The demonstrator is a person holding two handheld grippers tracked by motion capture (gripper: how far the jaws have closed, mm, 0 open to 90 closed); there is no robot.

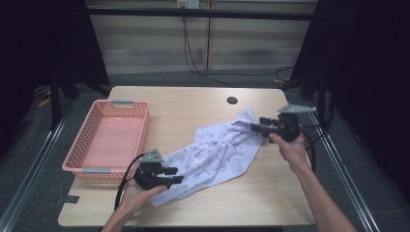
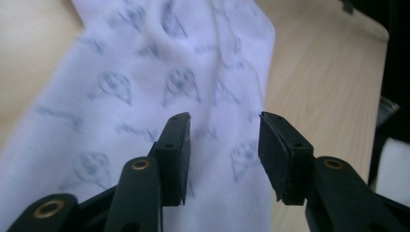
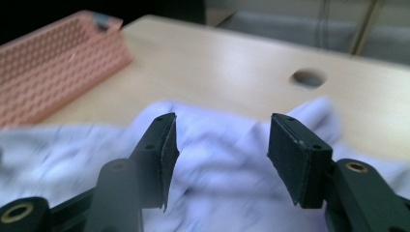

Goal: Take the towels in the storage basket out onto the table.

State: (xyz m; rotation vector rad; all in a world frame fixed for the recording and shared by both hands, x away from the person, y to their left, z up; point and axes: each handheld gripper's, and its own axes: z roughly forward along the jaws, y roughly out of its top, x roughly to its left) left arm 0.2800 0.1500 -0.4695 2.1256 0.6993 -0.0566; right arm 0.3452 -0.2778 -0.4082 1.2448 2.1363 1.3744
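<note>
With both the left gripper and the right gripper held open and empty over the white, blue-printed cloth crumpled on the wooden worktop, opposite edges were best pinched squarely.

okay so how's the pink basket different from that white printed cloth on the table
The basket is pink, stiff and perforated, standing squarely at the table's left side; the cloth is white with a grey-blue print, soft and rumpled, stretched slantwise across the middle. The basket has nothing in it and no gripper near it, while the left gripper and right gripper sit open at the cloth's two ends. Both rest on the same wooden table.
</note>
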